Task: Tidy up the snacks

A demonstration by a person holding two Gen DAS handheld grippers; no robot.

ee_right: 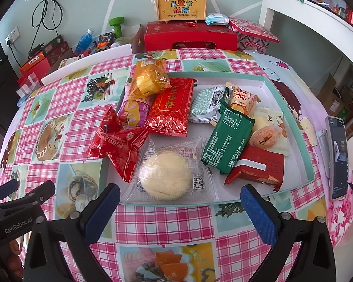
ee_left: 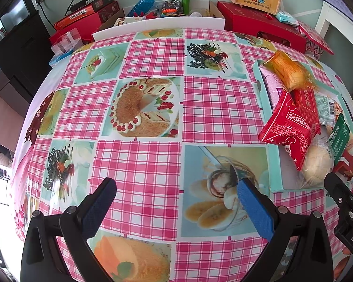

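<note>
The snacks (ee_right: 176,127) are piled in a tray (ee_right: 291,122) at frame centre, just beyond the empty, spread right claw (ee_right: 180,202). "KISS" is read on a red packet (ee_left: 291,127). The left claw (ee_left: 176,195) is held wide over bare tablecloth (ee_left: 138,108).

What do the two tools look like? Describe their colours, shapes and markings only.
Both the left tool and the right tool have glossy black plastic frames with silver screws, each ending in two tapered fingers faced with textured blue pads. White "GenRobot.AI" lettering marks the left tool's body in the right wrist view. No cables or sleeves show.
</note>
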